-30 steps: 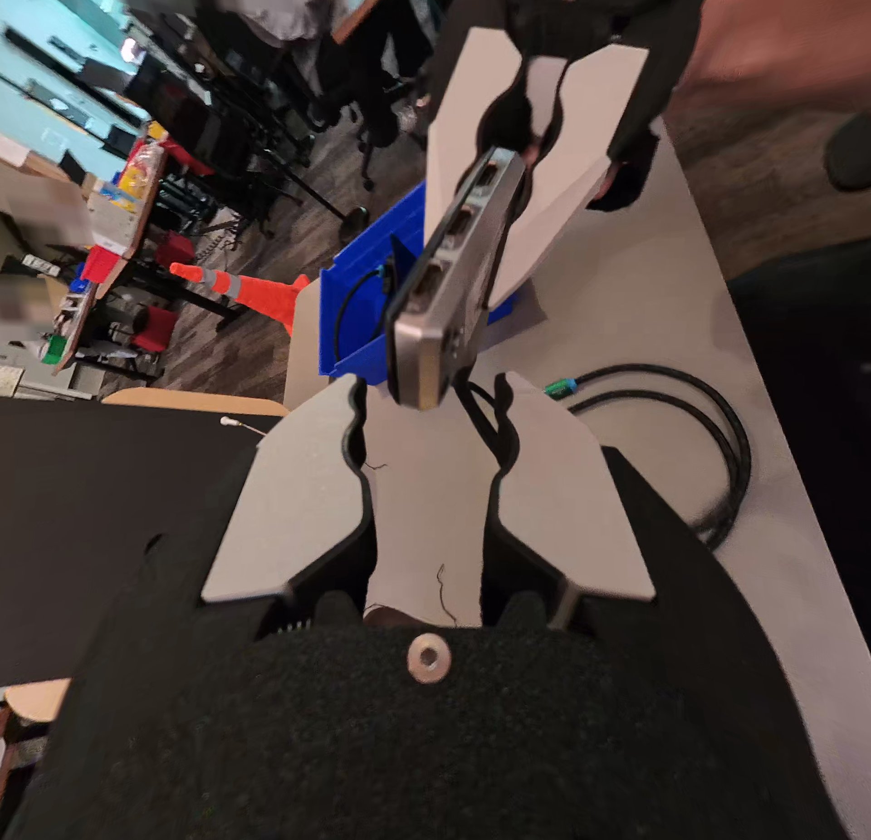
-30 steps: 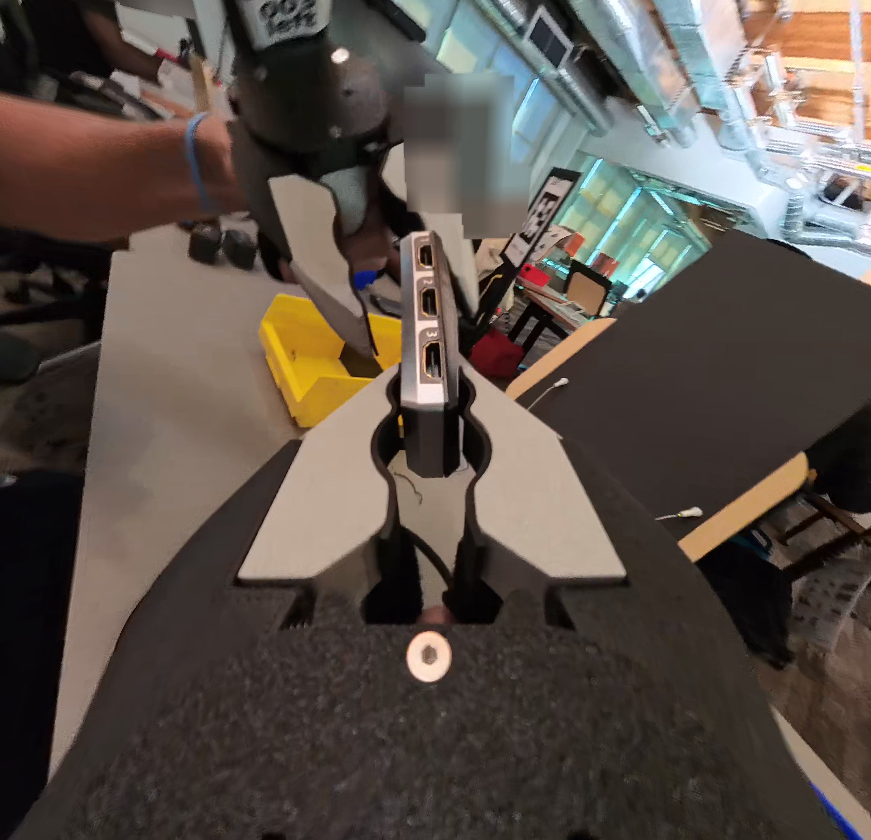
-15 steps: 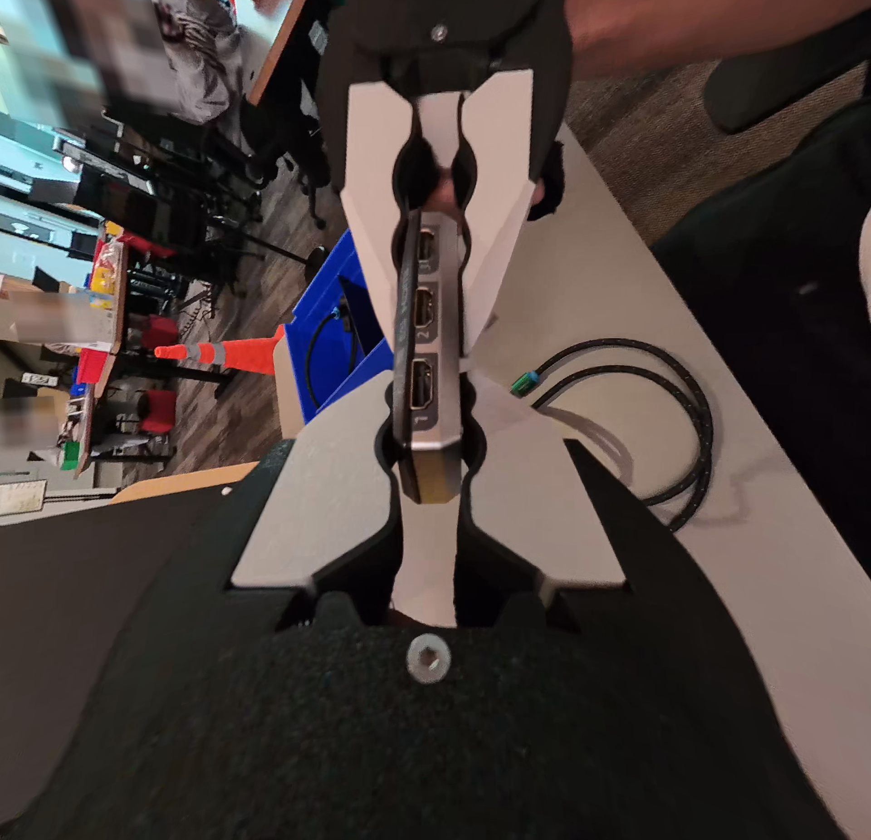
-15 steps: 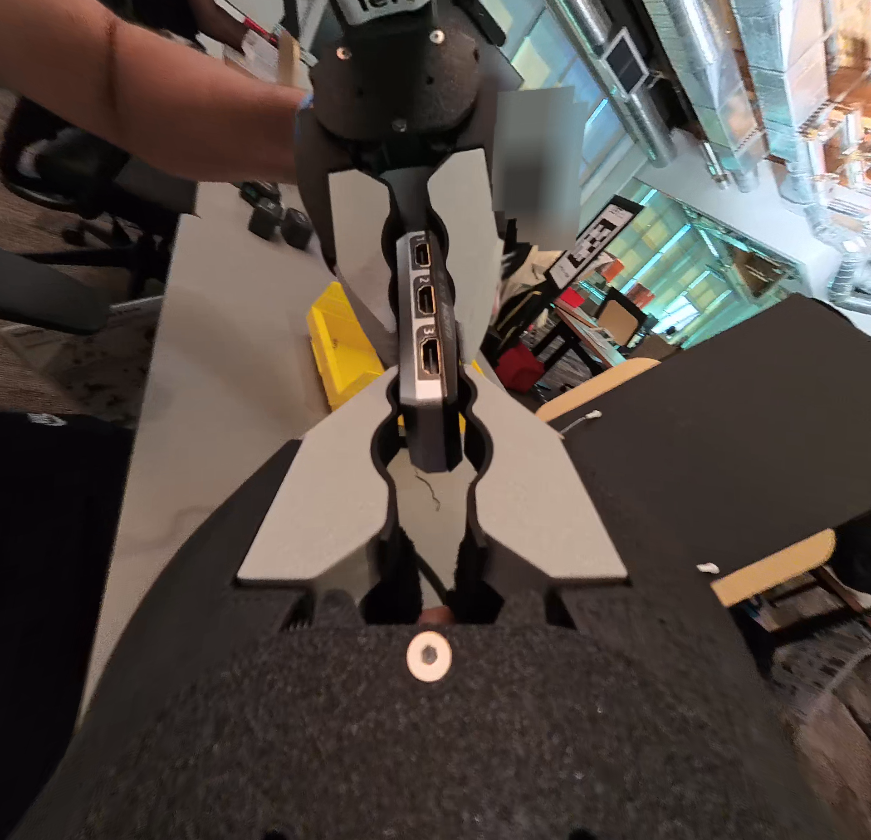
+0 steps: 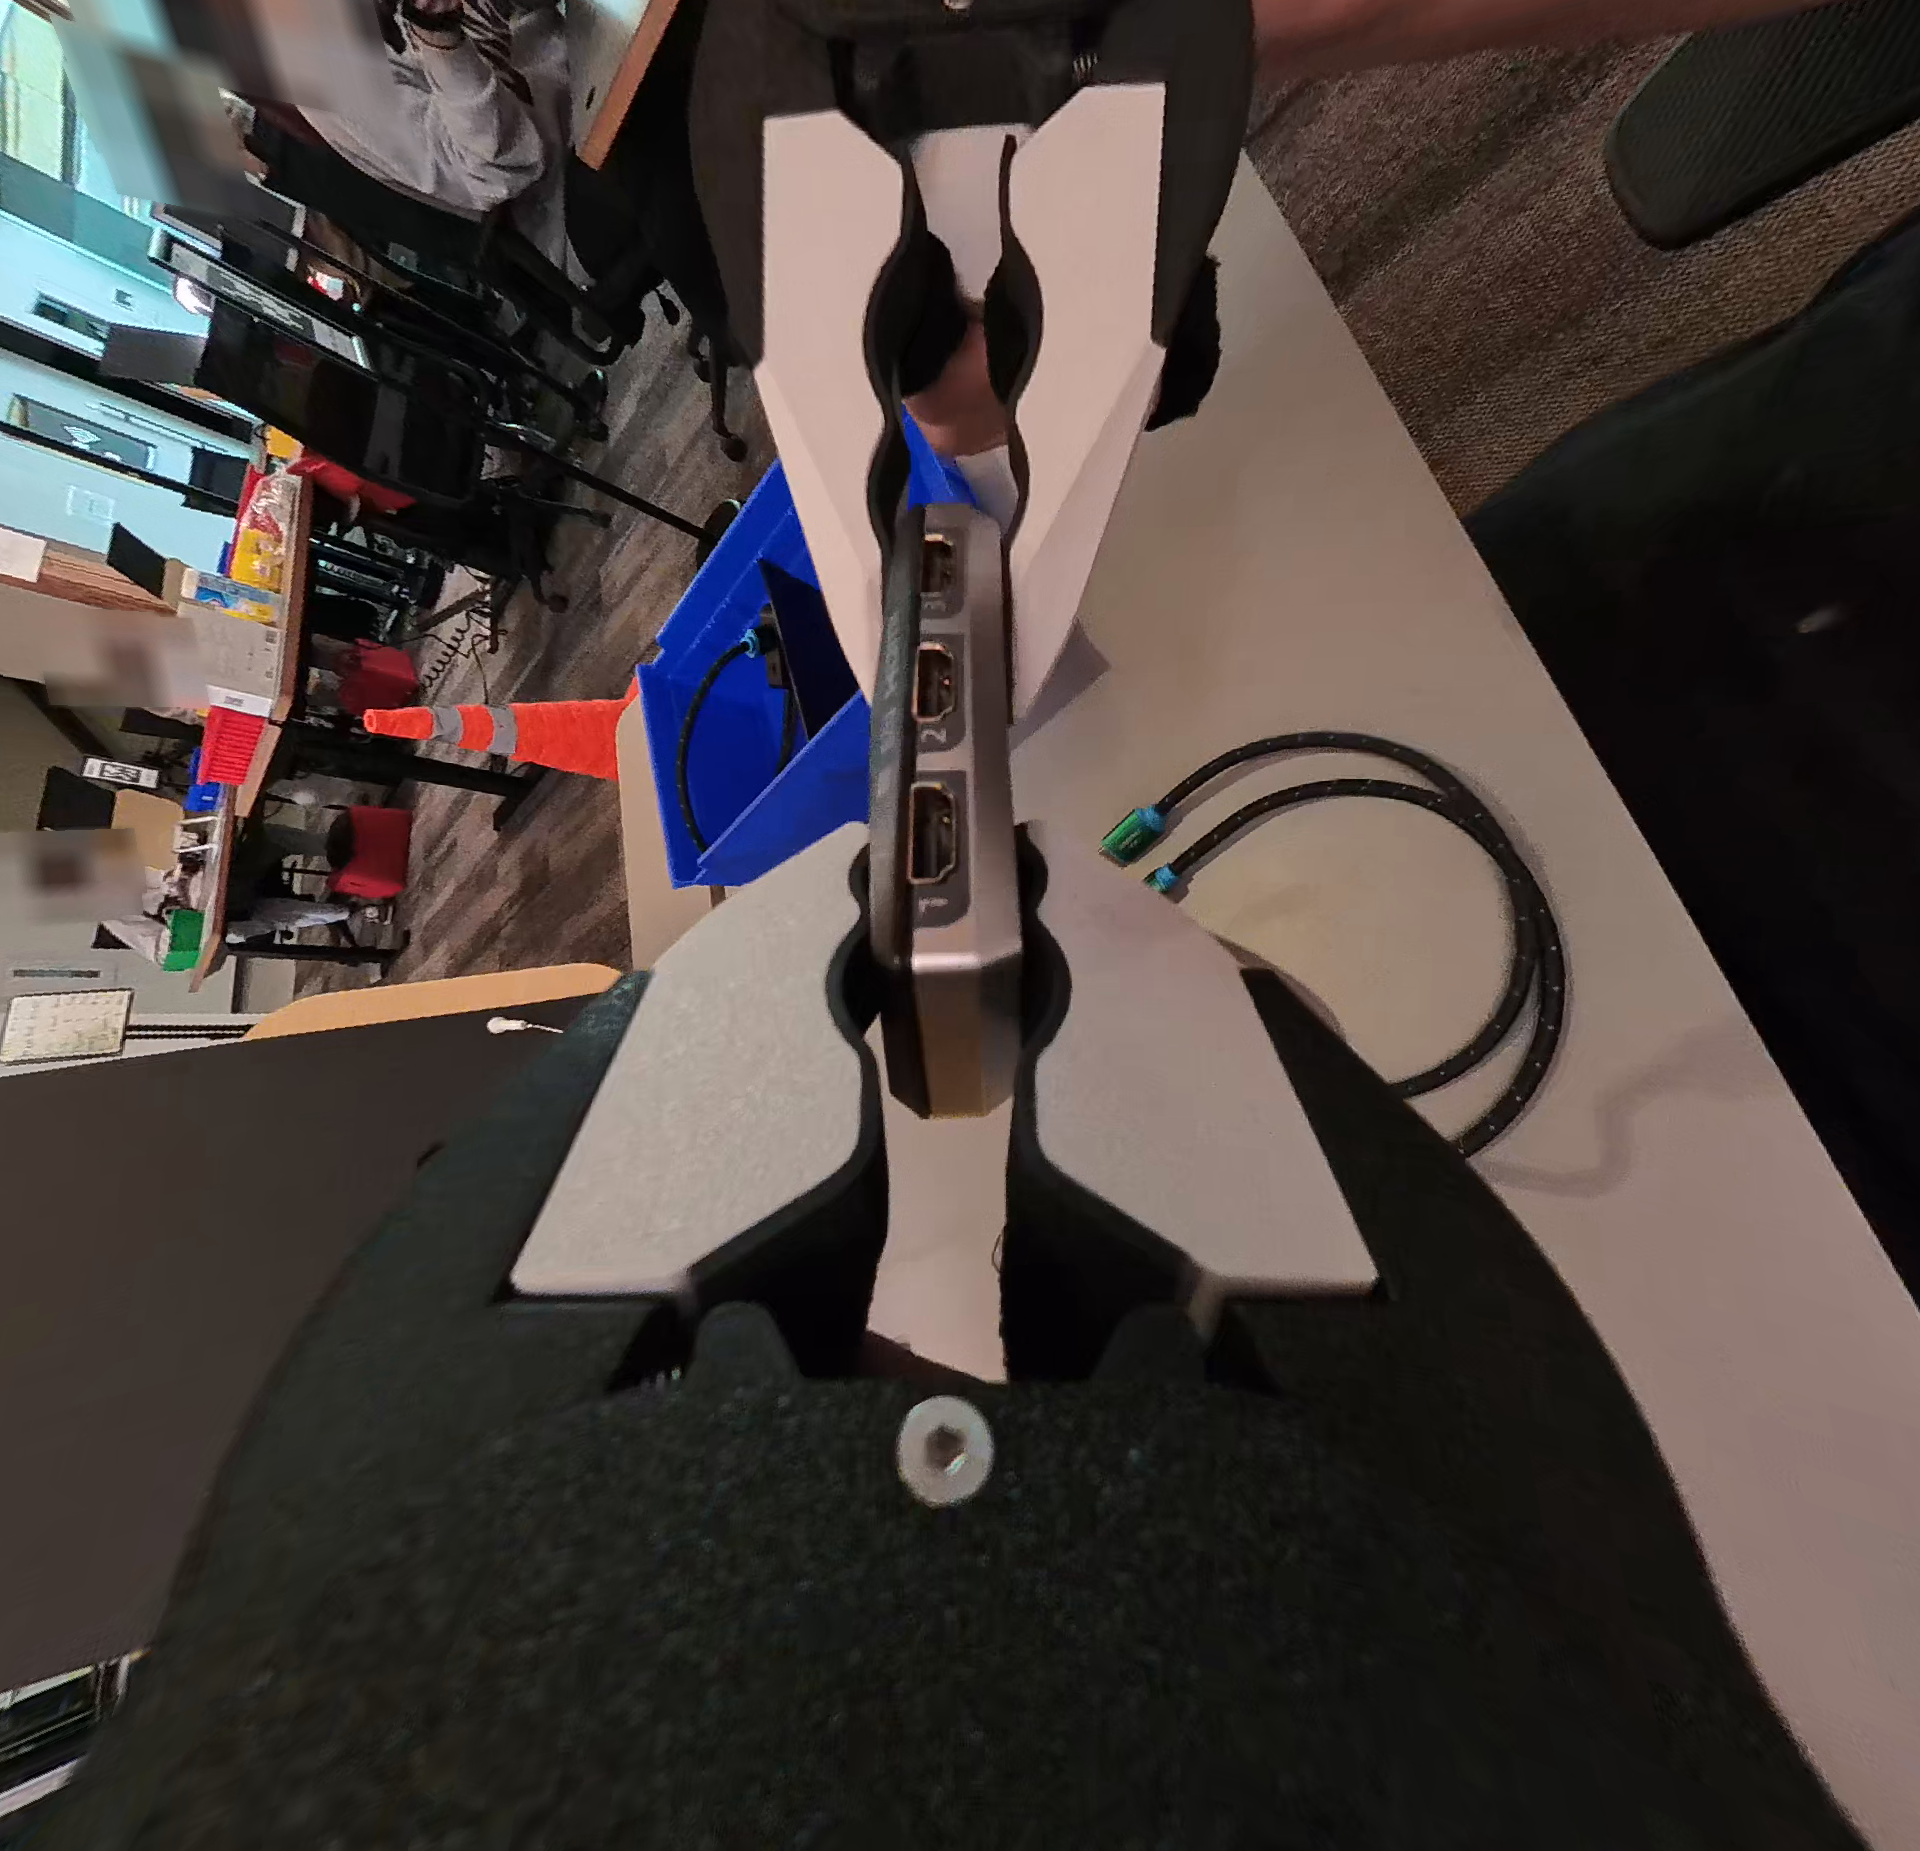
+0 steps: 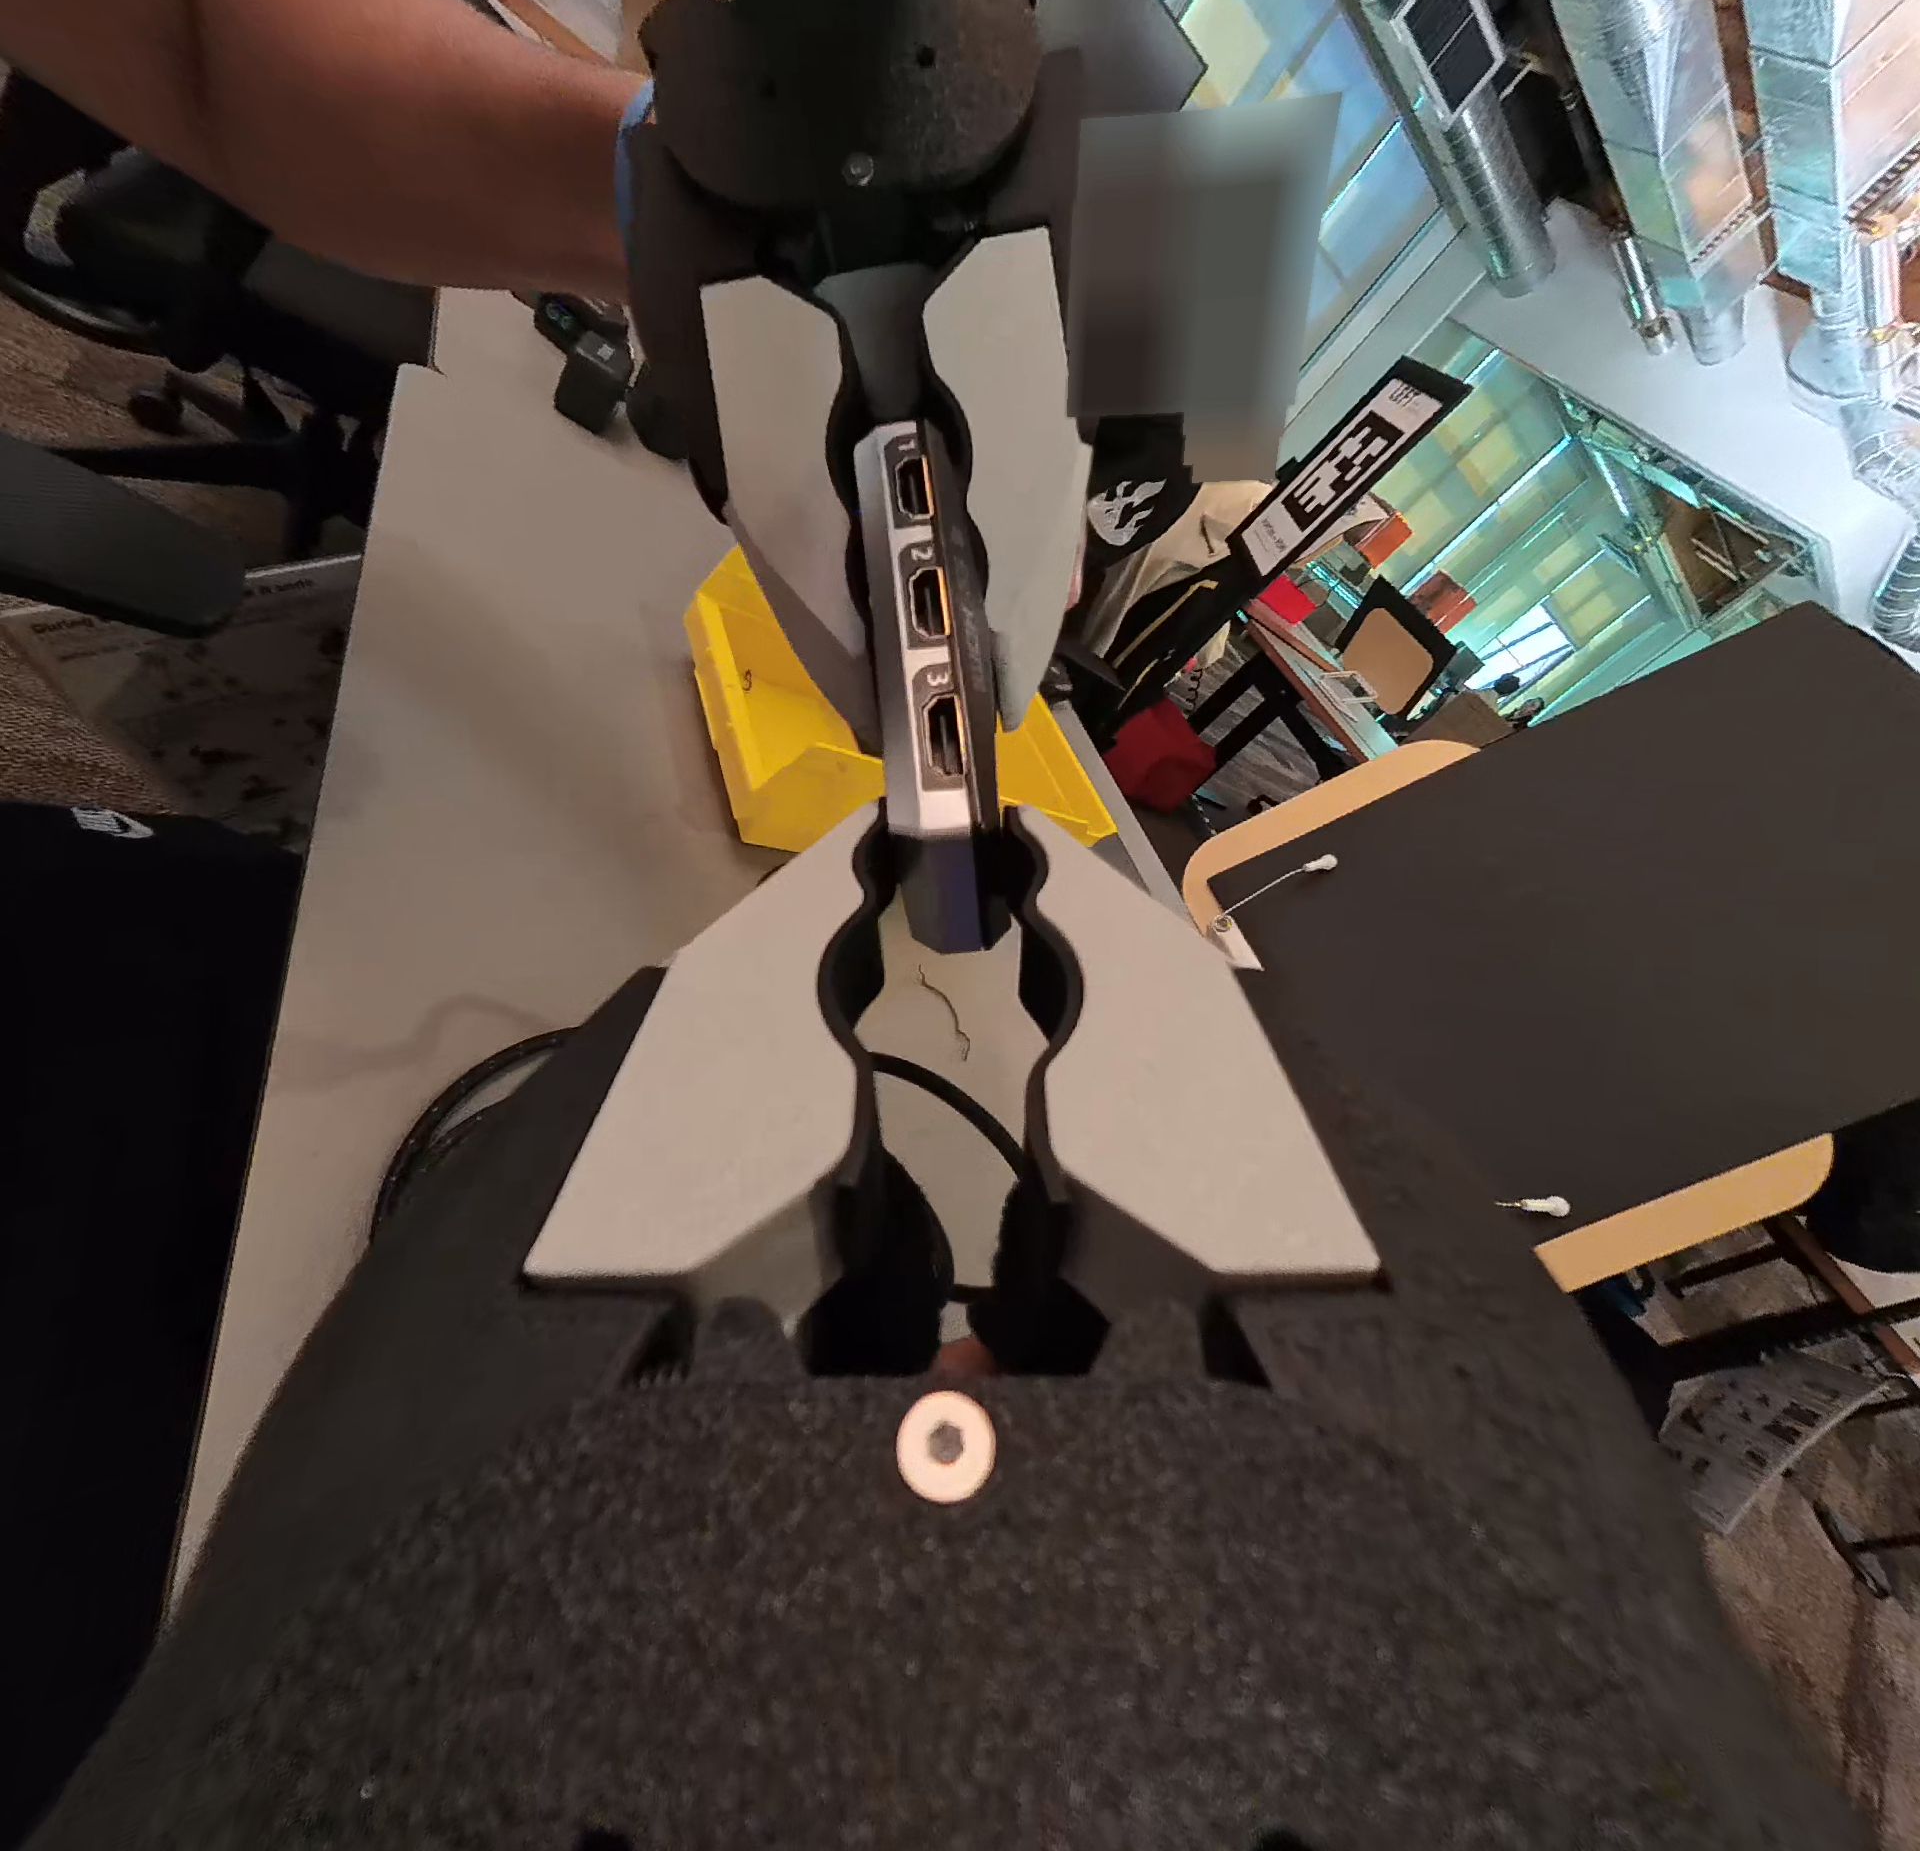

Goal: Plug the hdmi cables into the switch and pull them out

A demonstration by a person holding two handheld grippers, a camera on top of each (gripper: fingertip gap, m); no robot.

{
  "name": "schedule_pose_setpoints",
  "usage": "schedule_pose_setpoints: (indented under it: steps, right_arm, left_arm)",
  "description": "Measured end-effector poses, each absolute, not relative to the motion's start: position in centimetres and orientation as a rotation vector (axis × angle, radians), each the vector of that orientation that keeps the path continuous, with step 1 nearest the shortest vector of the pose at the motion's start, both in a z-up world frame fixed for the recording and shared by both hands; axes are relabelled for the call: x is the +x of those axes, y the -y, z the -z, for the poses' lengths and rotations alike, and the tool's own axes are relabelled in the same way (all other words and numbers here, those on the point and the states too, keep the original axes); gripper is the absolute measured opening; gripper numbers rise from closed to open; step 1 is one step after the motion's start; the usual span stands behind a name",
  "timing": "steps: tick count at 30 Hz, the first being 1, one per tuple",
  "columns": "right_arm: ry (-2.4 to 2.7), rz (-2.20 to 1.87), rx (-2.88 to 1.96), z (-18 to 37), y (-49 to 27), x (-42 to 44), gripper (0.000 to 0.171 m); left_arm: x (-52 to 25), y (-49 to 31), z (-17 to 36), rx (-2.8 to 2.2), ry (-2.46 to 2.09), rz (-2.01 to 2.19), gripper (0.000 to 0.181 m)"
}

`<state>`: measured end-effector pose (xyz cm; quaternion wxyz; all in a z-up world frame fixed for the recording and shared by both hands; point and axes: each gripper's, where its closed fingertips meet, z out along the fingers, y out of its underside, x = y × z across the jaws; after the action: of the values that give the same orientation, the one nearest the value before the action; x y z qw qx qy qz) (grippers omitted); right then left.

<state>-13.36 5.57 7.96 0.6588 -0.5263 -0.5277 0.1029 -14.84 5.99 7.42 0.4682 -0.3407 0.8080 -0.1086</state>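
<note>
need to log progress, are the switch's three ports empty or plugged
Empty. All three ports on the switch show open sockets, and the cable lies coiled on the table.

The HDMI switch (image 5: 940,825) hung above the table (image 5: 1299,575), its near end between the fingers of the left gripper (image 5: 945,928) and its far end between those of the right gripper (image 5: 951,544), which faced it from the far side. A coiled HDMI cable (image 5: 1455,928) lay on the table to the right of the switch. To the left, a bin (image 5: 748,721) stood at the table's edge with another cable (image 5: 717,710) in it. Beyond the table's left edge, a traffic cone (image 5: 520,736) lay on the floor.
</note>
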Motion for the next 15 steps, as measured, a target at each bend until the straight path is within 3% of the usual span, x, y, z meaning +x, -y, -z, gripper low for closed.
schedule_pose_setpoints:
  steps: [8, 12, 15]
  right_arm:
    - [1.086, -0.209, -1.357, -6.6, -8.7, -12.4, 0.025]
    - [0.849, -0.338, -1.347, -9.0, -9.9, -10.2, 0.026]
    - [0.792, -0.457, -1.428, -7.7, -10.2, -8.6, 0.025]
  left_arm:
    - [-14.0, -8.7, -6.5, -1.021, -1.881, 0.198, 0.021]
    - [-14.3, -11.5, -10.8, -1.045, -1.741, 0.213, 0.021]
    - [-15.8, -14.9, -14.9, -1.067, -1.592, 0.183, 0.022]
